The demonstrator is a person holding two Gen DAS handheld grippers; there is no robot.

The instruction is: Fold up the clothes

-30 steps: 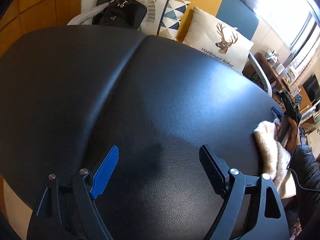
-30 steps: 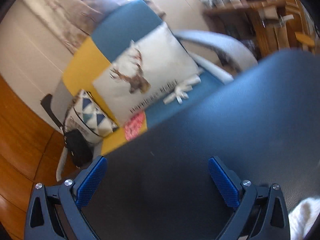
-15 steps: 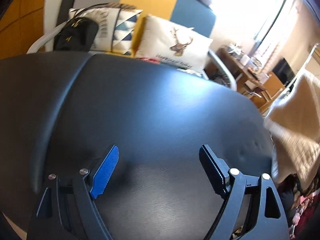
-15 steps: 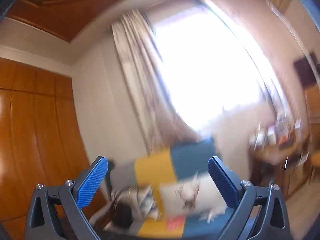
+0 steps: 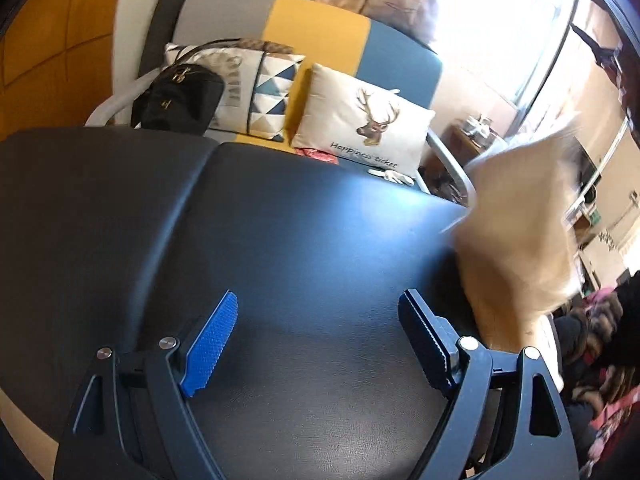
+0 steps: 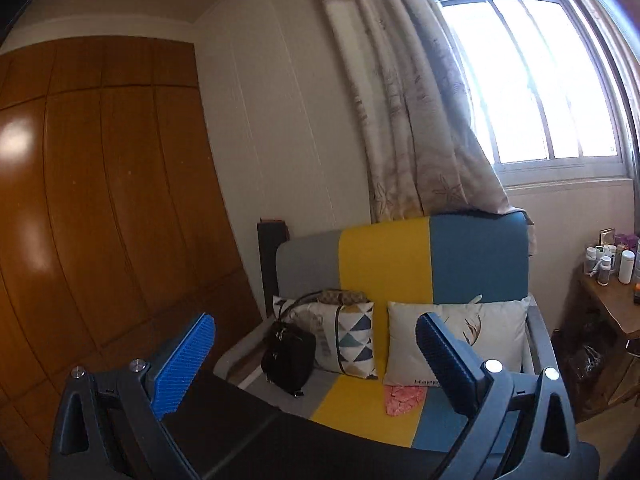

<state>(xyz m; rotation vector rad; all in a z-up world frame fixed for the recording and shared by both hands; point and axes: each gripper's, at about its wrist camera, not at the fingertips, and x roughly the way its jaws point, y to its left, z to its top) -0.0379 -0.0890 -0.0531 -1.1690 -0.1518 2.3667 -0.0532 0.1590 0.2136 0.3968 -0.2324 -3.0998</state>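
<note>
A fluffy cream knitted garment [image 5: 516,232], blurred, hangs over the right edge of the black padded leather surface [image 5: 304,240], its lower part reaching down past that edge; what holds it is not visible. Beyond the surface's far edge stands a grey, yellow and blue sofa [image 6: 400,264] with a deer-print cushion [image 5: 362,122], a triangle-patterned cushion [image 6: 352,336] and a black handbag [image 6: 288,358], against an orange wooden wardrobe [image 6: 100,200] and a curtained window [image 6: 532,76]. The left gripper [image 5: 320,332] hovers above the near part of the surface, jaws spread wide, empty. The right gripper [image 6: 316,354] points at the sofa, jaws likewise wide apart, holding nothing.
</note>
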